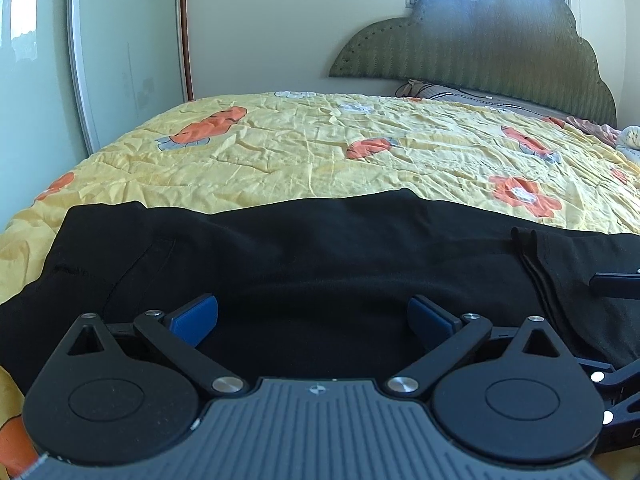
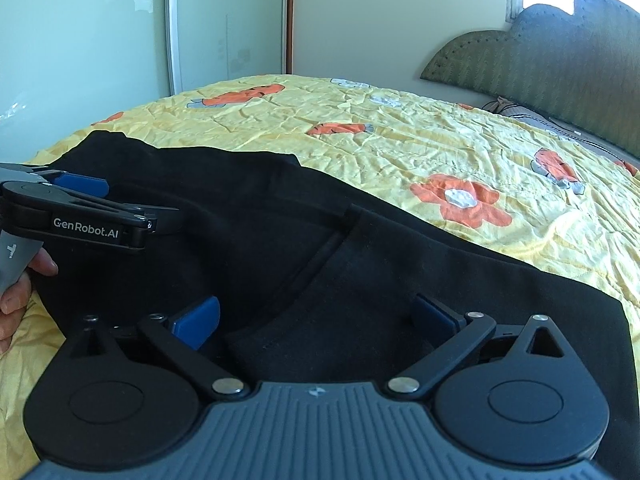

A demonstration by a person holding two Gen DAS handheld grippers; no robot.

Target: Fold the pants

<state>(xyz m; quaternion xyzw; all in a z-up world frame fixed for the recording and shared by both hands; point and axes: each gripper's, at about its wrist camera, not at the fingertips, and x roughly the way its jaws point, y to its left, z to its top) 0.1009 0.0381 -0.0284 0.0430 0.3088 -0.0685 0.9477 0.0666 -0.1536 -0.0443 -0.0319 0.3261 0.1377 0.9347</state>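
Black pants lie folded along the near edge of the bed, seen again in the right wrist view as a black slab with a layered edge. My left gripper hovers just above the cloth, jaws wide open, nothing between the blue pads. My right gripper stands open the same way over the right part of the pants, pads apart and clear of the fabric. In the right wrist view the left gripper appears from the side, held by a hand.
A yellow quilt with orange prints covers the bed beyond the pants. A green headboard and a pillow lie at the far right. A glossy wardrobe door stands at the left. Bunched cloth sits at the right edge.
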